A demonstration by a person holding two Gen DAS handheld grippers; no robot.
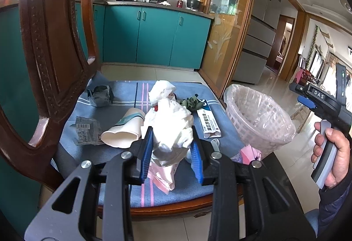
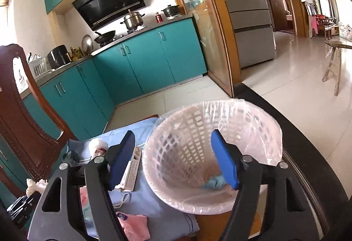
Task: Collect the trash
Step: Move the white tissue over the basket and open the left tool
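Observation:
My left gripper (image 1: 172, 139) is shut on a white crumpled wad (image 1: 173, 113), which sits between the blue pads just above the chair's blue cloth (image 1: 123, 91). On the cloth lie a tipped paper cup (image 1: 125, 130), a clear barcode wrapper (image 1: 85, 130), a grey crumpled wrapper (image 1: 101, 95), green leaves (image 1: 192, 103), a white and blue box (image 1: 209, 122) and a pink bag (image 1: 162, 177). My right gripper (image 2: 172, 134) stands open and empty over the lined pink basket (image 2: 220, 104). A blue scrap (image 2: 212, 183) lies at the basket's bottom.
The carved wooden chair back (image 1: 50, 47) rises close on the left. The basket (image 1: 259, 117) stands at the seat's right edge. A person's hand (image 1: 334, 152) holds the right gripper's handle beside it. Teal cabinets (image 1: 154, 38) and tiled floor lie beyond.

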